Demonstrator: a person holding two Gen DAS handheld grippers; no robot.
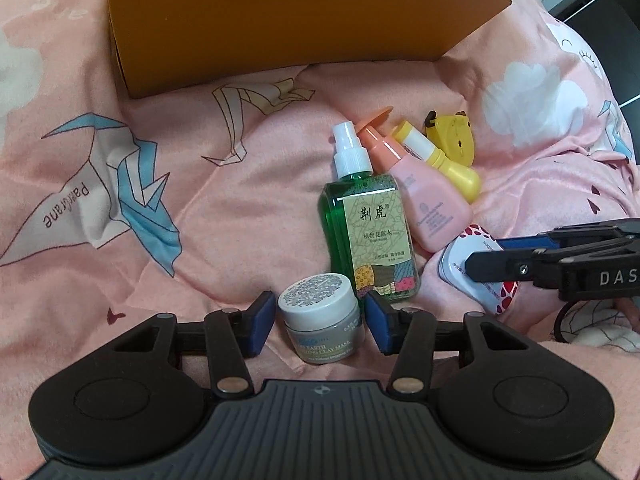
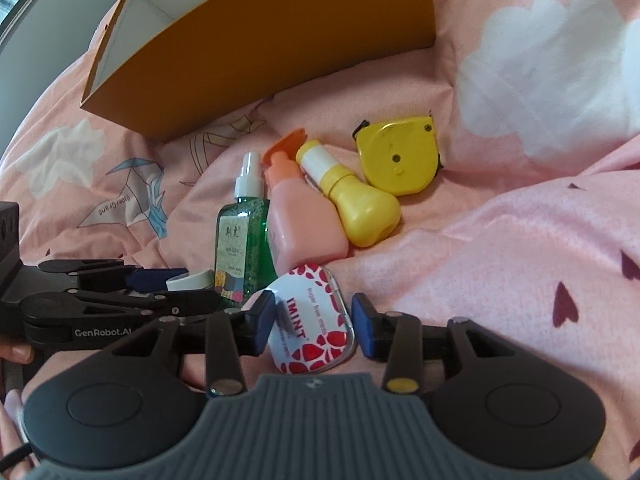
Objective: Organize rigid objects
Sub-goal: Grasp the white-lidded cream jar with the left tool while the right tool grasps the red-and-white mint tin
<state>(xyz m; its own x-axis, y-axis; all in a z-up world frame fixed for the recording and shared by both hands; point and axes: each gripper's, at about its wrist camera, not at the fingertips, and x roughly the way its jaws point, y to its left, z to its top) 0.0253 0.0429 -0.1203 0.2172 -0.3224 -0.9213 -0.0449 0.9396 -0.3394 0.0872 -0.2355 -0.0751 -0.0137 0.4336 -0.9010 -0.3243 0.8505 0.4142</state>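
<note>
Straddling the jar (image 1: 320, 322) and mint tin (image 2: 310, 320), both claws stand spread, pads clear of edges.

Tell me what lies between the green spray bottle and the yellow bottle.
The pink bottle with the orange cap lies between the green spray bottle and the yellow bottle, touching both as far as the right wrist view shows; the left wrist view agrees.

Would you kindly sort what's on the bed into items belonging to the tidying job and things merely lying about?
Job:
clay mask jar, between the left gripper pads
mint tin, between the right gripper pads
green spray bottle
pink bottle
yellow bottle
tape measure
orange box

Lying about:
pink quilt
</note>
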